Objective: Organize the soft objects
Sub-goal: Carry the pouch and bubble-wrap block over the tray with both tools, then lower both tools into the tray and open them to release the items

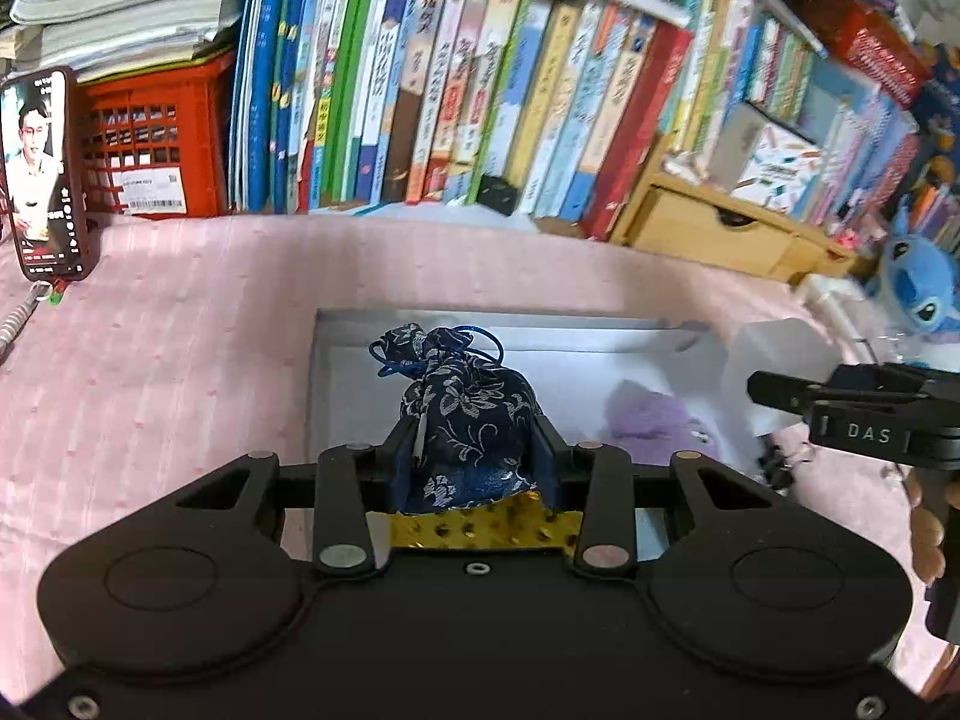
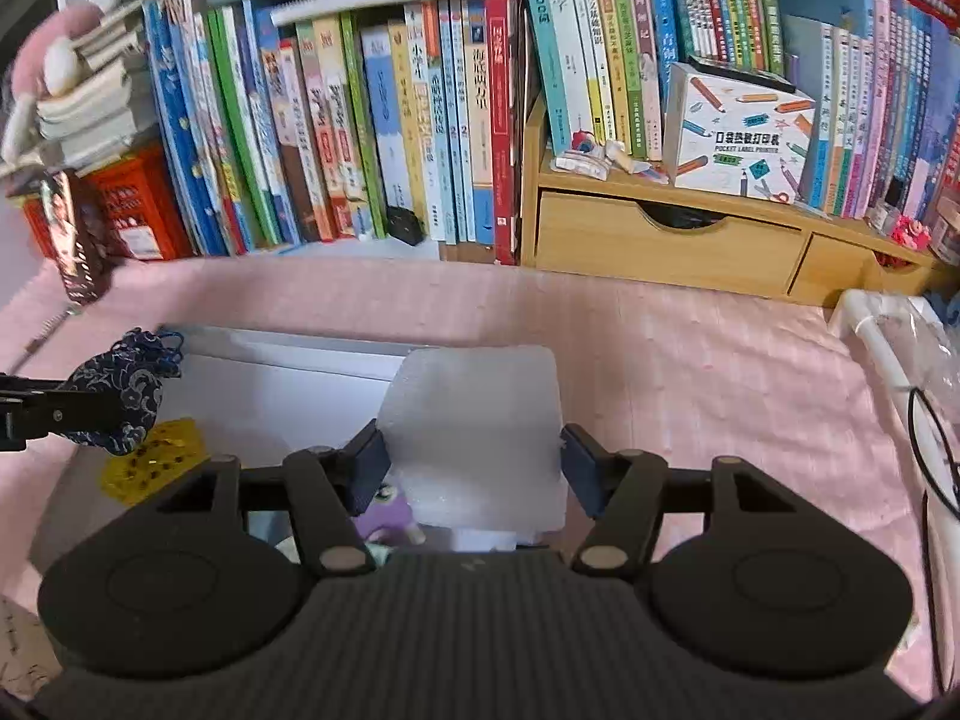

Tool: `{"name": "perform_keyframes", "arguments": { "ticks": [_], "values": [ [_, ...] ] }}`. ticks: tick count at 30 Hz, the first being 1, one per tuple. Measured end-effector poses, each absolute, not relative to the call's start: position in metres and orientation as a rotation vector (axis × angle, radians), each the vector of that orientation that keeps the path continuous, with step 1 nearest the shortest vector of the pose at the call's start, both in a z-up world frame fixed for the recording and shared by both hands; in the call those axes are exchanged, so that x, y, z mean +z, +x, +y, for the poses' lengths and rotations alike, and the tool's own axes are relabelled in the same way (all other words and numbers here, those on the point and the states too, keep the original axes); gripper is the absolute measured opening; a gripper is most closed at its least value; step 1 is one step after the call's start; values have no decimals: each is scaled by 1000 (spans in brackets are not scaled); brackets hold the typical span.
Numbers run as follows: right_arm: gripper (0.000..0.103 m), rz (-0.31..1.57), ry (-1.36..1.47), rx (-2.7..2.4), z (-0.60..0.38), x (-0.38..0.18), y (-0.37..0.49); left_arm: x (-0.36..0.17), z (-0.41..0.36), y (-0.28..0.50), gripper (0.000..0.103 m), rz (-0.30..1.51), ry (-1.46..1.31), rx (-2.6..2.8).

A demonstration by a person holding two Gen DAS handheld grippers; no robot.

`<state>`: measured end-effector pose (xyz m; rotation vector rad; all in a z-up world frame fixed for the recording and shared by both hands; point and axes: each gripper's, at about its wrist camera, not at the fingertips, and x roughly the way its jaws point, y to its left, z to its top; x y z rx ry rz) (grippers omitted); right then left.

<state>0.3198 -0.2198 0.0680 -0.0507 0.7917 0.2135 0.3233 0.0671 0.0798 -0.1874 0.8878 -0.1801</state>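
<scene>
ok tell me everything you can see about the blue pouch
The pouch is dark blue fabric with a pale floral pattern, cinched at the top by a blue cord that leaves a ruffled neck. It looks soft and stuffed. It stands roughly upright, clamped on both sides by the left gripper, held above the white box and a gold item inside it.

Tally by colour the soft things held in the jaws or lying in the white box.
Dark blue: 1, drawstring pouch, held by the left gripper
White: 1, foam block, held by the right gripper
Purple: 1, plush in the white box
Total: 3
</scene>
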Motion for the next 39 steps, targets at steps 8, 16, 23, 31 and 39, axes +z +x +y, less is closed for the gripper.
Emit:
{"name": "perform_keyframes", "arguments": {
  "ticks": [8, 16, 23, 31, 39],
  "values": [
    [65, 831, -88, 211, -208, 53, 337, 61, 72, 337, 37, 942, -184, -166],
    [65, 856, -120, 229, -199, 47, 339, 56, 72, 341, 37, 963, -190, -174],
    [65, 896, -131, 253, -196, 46, 342, 54, 74, 346, 38, 991, -209, -175],
    [65, 926, -131, 288, -193, 45, 343, 53, 74, 349, 39, 1012, -214, -172],
    [65, 952, -134, 310, -194, 42, 343, 53, 74, 351, 40, 1022, -212, -175]
  ]
}}
